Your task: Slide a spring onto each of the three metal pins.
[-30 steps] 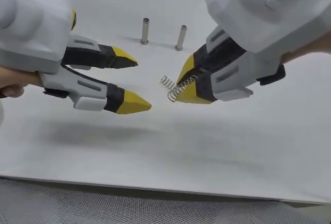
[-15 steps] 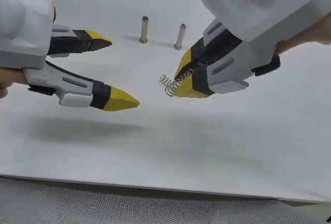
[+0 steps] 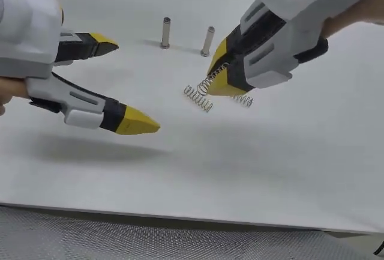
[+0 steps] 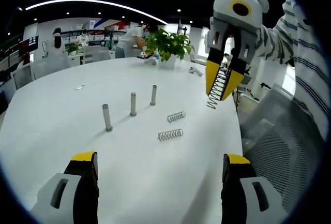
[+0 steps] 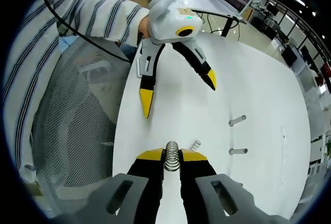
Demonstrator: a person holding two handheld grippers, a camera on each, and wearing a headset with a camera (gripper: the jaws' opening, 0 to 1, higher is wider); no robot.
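My right gripper (image 3: 219, 80) hangs above the white table (image 3: 240, 170), shut on a thin wire spring (image 3: 209, 83) that sticks out past its yellow tips. Its own view has that spring (image 5: 171, 157) standing between the closed jaws. Two more springs lie flat on the table, one (image 3: 197, 98) just left of the tips and one (image 3: 242, 99) under the gripper. Two upright metal pins (image 3: 165, 33) (image 3: 207, 41) stand behind them. The left gripper view has three pins in a row (image 4: 106, 117) (image 4: 133, 104) (image 4: 153, 94). My left gripper (image 3: 127, 86) is wide open and holds nothing, to the left of the springs.
The table's front edge (image 3: 180, 215) runs across the bottom, with grey mesh (image 3: 120, 242) below it. A potted plant (image 4: 166, 45) stands at the table's far end, with people and desks beyond. A striped sleeve (image 4: 300, 53) is behind the right gripper.
The right gripper has lifted the spring off the table and moved up toward the pins, uncovering a second loose spring. The left gripper has opened wider and drifted left.
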